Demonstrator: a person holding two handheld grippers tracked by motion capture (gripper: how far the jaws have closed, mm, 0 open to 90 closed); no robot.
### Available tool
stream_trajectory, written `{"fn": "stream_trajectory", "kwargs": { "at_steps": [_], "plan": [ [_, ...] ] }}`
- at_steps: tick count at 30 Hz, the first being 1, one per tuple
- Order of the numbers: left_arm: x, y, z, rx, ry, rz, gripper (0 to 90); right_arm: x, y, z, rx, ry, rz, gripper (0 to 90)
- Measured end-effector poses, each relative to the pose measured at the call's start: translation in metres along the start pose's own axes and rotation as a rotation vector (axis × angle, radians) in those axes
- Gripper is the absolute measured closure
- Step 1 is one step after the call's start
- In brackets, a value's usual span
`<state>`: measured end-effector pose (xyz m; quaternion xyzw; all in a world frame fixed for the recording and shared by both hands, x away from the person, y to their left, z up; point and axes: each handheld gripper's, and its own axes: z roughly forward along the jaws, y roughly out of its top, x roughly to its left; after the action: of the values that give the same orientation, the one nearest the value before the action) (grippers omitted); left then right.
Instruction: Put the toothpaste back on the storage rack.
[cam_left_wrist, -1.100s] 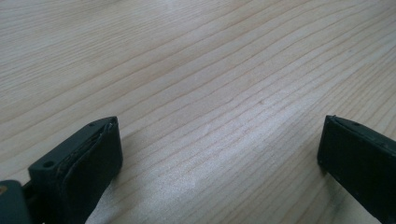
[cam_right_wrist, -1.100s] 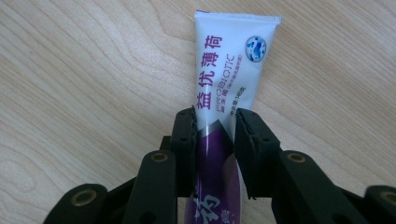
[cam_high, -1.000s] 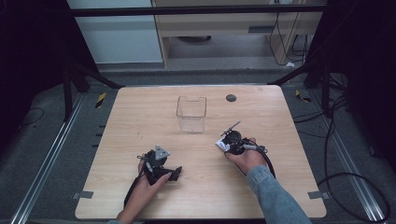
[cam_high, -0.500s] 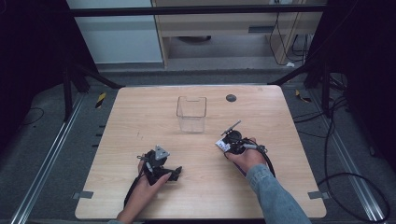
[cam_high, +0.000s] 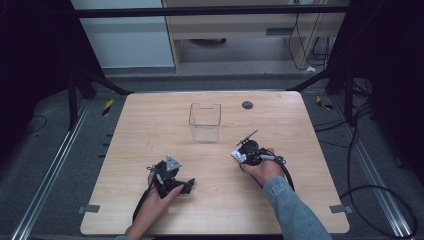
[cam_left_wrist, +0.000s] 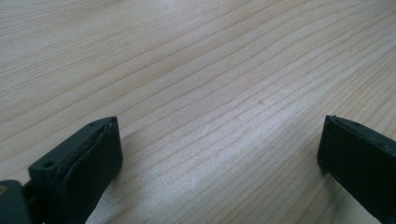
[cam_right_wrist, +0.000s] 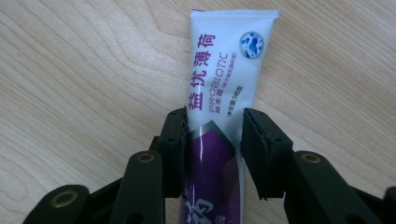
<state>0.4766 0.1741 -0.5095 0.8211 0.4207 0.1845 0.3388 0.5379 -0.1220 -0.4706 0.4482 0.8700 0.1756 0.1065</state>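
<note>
Almost nothing has moved over the last second: both hands lie where they lay, the left gripper (cam_high: 172, 176) low on the near left of the table (cam_high: 310, 210) and the right gripper (cam_high: 248, 151) a little farther in on the right, at most a hair's drift. Nearest the person, the left gripper sits idle on bare wood, its jaws spread wide with nothing between them in its own view, which reads as a hand parked out of the way while the other one works. The right gripper has its jaws on either side of a white and purple toothpaste tube (cam_right_wrist: 219, 121), the pads touching or all but touching its sides near the middle; whether they press firmly cannot be told, but the tube looks held, and it seems to lie on or just over the table with its crimped end pointing away from the hand. Gripping at mid-length probably keeps the soft tube balanced for a lift. Beyond, near the table's centre, stands a clear container (cam_high: 204, 122), upright, open-topped and apparently empty, a likely destination for the tube. Farther still, a small dark round disc (cam_high: 247, 105) is set in the tabletop near the far edge.
</note>
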Motion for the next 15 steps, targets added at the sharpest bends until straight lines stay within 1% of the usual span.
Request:
{"fn": "stream_trajectory", "kwargs": {
  "at_steps": [4, 5, 9, 15],
  "plan": [
    [0.0, 0.0, 0.0, 0.0, 0.0, 0.0, 0.0, 0.0014, 0.0, 0.0007, 0.001, -0.011, 0.008, 60.2],
    [0.0, 0.0, 0.0, 0.0, 0.0, 0.0, 0.0, 0.0013, -0.0002, 0.001, -0.001, -0.016, -0.001, 60.0],
    [0.0, 0.0, 0.0, 0.0, 0.0, 0.0, 0.0, 0.003, 0.0001, 0.0012, 0.003, -0.026, -0.004, 61.0],
    [0.0, 0.0, 0.0, 0.0, 0.0, 0.0, 0.0, 0.0027, 0.0001, 0.0, 0.0, -0.039, -0.022, 68.7]
  ]
}}
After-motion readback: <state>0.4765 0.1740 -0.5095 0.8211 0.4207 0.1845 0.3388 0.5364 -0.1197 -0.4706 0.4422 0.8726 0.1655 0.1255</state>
